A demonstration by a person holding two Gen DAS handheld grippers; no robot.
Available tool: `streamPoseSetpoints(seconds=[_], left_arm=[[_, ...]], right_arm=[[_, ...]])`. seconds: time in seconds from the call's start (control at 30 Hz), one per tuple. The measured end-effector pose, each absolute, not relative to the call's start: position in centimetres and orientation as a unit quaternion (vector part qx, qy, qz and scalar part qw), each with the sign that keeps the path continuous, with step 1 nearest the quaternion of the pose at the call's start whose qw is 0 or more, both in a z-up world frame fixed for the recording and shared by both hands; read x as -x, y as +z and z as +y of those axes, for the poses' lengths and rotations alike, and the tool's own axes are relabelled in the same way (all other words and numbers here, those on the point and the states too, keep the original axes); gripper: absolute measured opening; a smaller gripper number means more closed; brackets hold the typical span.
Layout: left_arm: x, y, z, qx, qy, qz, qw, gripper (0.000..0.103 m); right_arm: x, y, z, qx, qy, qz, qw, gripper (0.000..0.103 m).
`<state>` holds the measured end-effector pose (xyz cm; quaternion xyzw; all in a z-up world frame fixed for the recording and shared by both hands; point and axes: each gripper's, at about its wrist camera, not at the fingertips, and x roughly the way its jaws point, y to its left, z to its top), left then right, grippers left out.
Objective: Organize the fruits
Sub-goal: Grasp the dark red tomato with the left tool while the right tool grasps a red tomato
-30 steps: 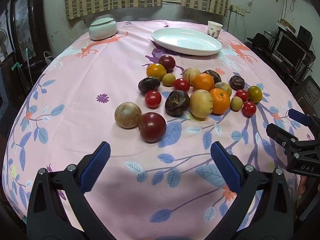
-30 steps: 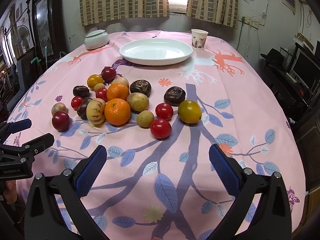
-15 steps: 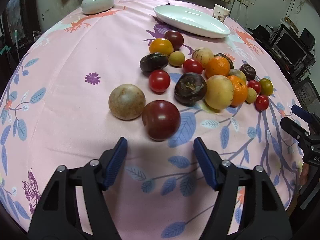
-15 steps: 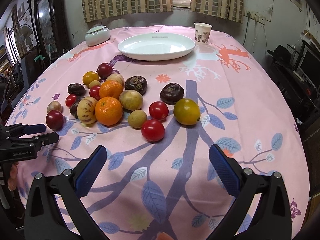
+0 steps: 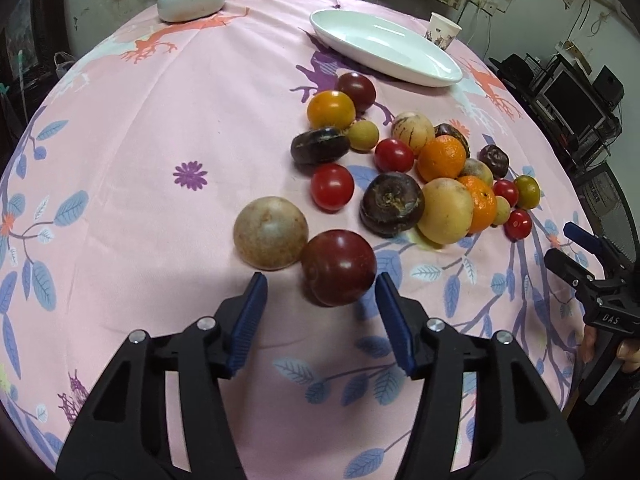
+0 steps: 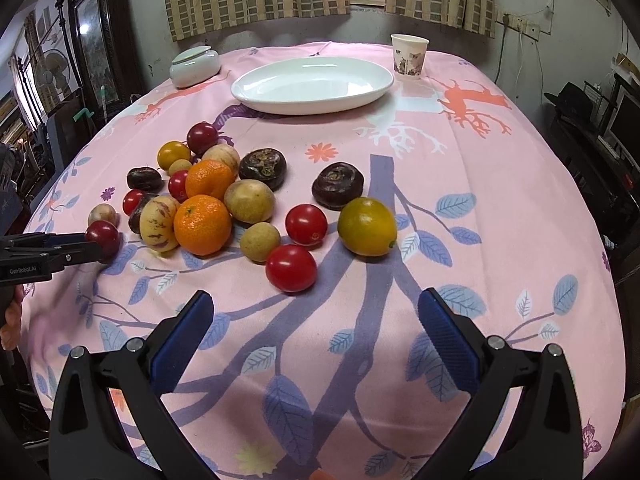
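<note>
Left gripper (image 5: 320, 292): jaws part-open, straddling the dark red fruit (image 5: 338, 267), not yet gripping, lined up to pinch.
Right gripper (image 6: 312, 320): jaws wide, empty, waiting short of the pile.
Fruits: loose on the tabletop (image 6: 500, 208).
Plate (image 6: 312, 85): empty at 12 o'clock, likely destination.

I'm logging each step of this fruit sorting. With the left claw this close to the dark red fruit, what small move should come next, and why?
Probably ease the left claw a touch further forward, then close. The dark red fruit sits just ahead of the open blue pads, not yet between them. The tan fruit touches its left side, so keep the left pad clear of it. The white plate is empty.
</note>
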<state>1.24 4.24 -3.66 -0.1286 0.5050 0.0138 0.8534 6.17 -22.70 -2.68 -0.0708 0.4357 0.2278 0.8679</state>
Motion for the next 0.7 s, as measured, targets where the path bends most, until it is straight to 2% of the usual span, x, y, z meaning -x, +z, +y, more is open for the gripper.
streamPoseSetpoints(seconds=[0.2, 0.27, 0.43, 0.57, 0.6, 0.67, 0.7], left_arm=[[-2.3, -3.8, 2.3, 0.11, 0.012, 0.498, 0.86, 0.046], [-2.8, -3.9, 2.7, 0.119, 0.023, 0.497, 0.859, 0.039], [-3.6, -4.4, 2.9, 0.126, 0.019, 0.484, 0.866, 0.039], [-3.2, -4.5, 2.0, 0.092, 0.021, 0.464, 0.881, 0.037], [-3.1, -4.5, 1.9, 0.087, 0.019, 0.463, 0.882, 0.037], [-2.7, -4.5, 1.9, 0.088, 0.01, 0.464, 0.881, 0.037], [-2.6, -4.4, 2.1, 0.089, 0.006, 0.465, 0.881, 0.037]], right_arm=[[-6.3, -2.7, -22.7, 0.069, 0.227, 0.438, 0.867, 0.102], [-6.3, -2.7, -22.5, 0.069, 0.229, 0.439, 0.866, 0.102], [-6.5, -3.0, -22.2, 0.075, 0.226, 0.446, 0.863, 0.102], [-7.1, -3.1, -22.2, 0.077, 0.231, 0.449, 0.86, 0.101], [-7.4, -3.2, -22.1, 0.078, 0.234, 0.452, 0.857, 0.097], [-7.9, -3.2, -21.7, 0.091, 0.237, 0.459, 0.851, 0.071], [-8.1, -3.3, -21.2, 0.1, 0.239, 0.462, 0.848, 0.069]])
